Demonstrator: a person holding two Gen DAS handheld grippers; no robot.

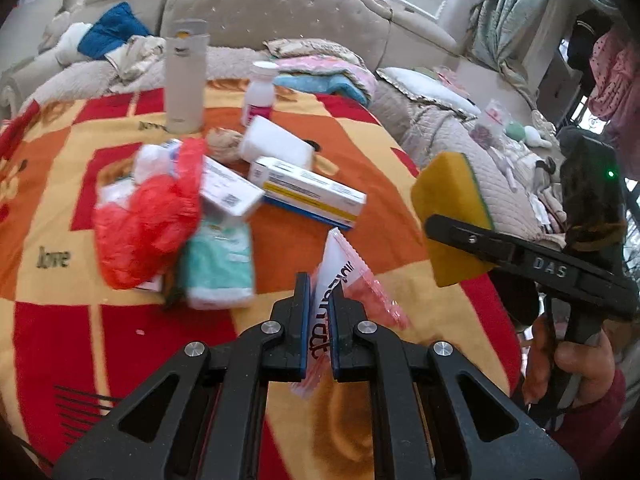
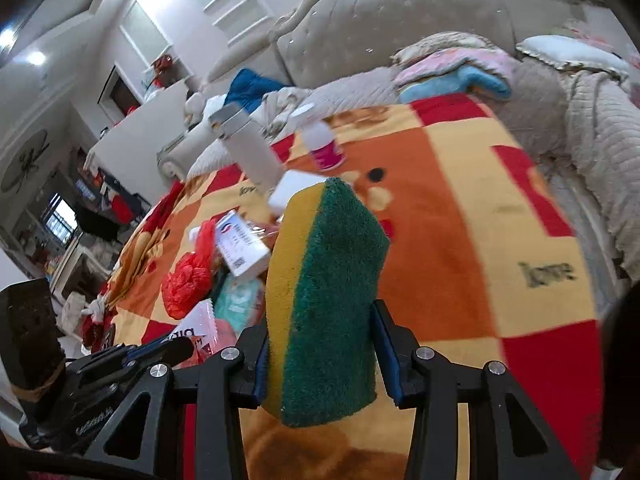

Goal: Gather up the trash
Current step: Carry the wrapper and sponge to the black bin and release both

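My left gripper (image 1: 322, 286) is shut on a white and pink plastic wrapper (image 1: 340, 264), which stands up between the pads above the blanket. That wrapper (image 2: 198, 322) also shows at the lower left of the right wrist view. My right gripper (image 2: 320, 320) is shut on a yellow sponge with a green scouring side (image 2: 332, 280), held upright off the bed. In the left wrist view the sponge (image 1: 452, 200) hangs at the right, with one black finger (image 1: 480, 240) across it. A loose pile lies on the blanket: a red plastic bag (image 1: 144, 220), a teal tissue pack (image 1: 218, 268) and two medicine boxes (image 1: 308, 192).
An orange, red and yellow blanket (image 1: 60, 200) covers the bed. On it stand a tall white flask (image 1: 185, 76) and a small bottle with a pink label (image 1: 260, 96); a white roll (image 1: 276, 144) lies beside them. Folded clothes and a padded headboard (image 1: 280, 12) are behind. A person's hand (image 1: 580, 364) holds the right gripper.
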